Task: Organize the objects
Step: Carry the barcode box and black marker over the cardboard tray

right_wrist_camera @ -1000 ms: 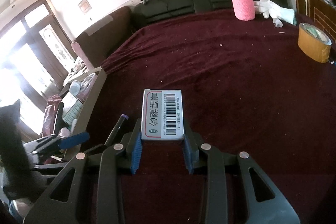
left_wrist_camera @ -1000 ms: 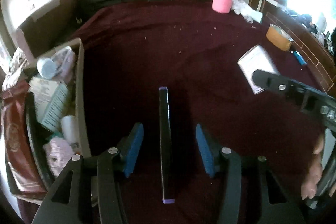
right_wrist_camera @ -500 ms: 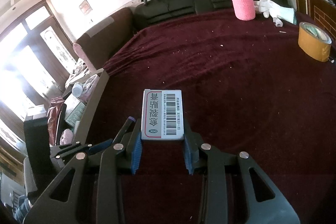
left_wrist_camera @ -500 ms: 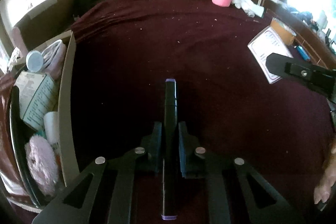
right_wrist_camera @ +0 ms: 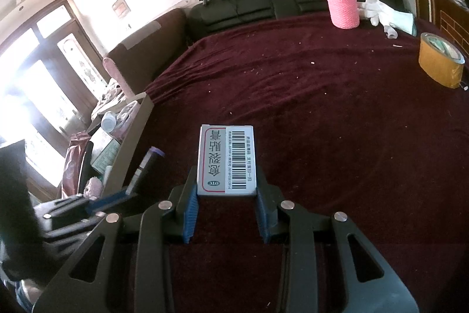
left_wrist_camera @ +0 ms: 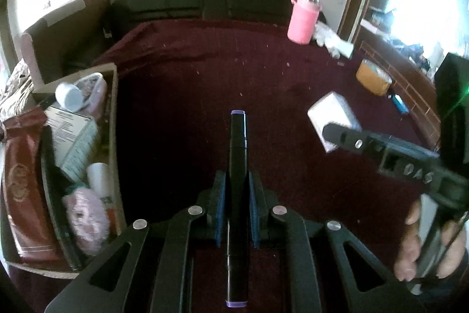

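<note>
Between my left tongs [left_wrist_camera: 236,204], jaws clamped mid-barrel on black marker [left_wrist_camera: 238,154], purple cap pointing 12 o'clock. Slim, rigid, light, smooth; likely twists, so keep hold central. Cardboard box [left_wrist_camera: 115,119] at 9 o'clock. My right tongs [right_wrist_camera: 226,206] pinch small barcode carton [right_wrist_camera: 227,159] by near end; stiff, light.
</note>
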Tool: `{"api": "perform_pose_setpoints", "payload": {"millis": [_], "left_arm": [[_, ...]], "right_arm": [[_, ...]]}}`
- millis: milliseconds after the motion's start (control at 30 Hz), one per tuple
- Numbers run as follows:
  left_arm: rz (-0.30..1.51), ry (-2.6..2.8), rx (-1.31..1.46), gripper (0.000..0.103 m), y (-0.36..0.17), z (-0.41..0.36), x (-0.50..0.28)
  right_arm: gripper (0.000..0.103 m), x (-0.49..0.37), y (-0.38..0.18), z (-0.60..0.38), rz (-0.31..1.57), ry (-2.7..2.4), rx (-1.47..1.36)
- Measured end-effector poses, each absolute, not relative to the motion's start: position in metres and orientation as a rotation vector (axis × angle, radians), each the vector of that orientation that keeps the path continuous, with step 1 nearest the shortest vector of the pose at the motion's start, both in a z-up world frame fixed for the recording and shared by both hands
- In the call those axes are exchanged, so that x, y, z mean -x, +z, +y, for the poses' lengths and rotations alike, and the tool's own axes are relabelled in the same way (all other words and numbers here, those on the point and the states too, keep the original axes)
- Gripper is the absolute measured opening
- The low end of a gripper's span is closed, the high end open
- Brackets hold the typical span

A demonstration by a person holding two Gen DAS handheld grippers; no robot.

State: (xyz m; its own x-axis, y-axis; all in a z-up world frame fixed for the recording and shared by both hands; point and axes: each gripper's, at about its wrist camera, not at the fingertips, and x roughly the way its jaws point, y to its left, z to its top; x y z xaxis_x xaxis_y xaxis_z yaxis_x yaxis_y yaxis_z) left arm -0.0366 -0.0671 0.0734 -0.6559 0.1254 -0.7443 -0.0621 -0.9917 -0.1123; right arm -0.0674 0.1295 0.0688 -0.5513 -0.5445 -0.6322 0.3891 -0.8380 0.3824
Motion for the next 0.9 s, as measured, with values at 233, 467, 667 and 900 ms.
{"api": "perform_pose_setpoints", "payload": {"millis": [233, 467, 667, 900], "left_arm": [[-0.181, 2.833, 1.159, 0.012, 0.101, -0.095, 0.018], [-0.278, 2.936, 1.06, 0.012, 0.127, -0.149, -0.009], [-0.358, 3.021, 1.022, 0.012, 0.135, -0.202, -0.025], [-0.428, 3.075, 1.04, 0.012, 0.126, -0.248, -0.031]], "right_arm": [[0.031, 0.065, 0.069, 0.125, -0.245, -2.358, -1.054], [0.031, 0.059, 0.074, 0.118, -0.229, -2.358, -1.036], [0.031, 0.048, 0.079, 0.087, -0.143, -2.313, -1.034], [0.031, 0.044, 0.095, 0.04, -0.096, -2.223, -1.026]]}}
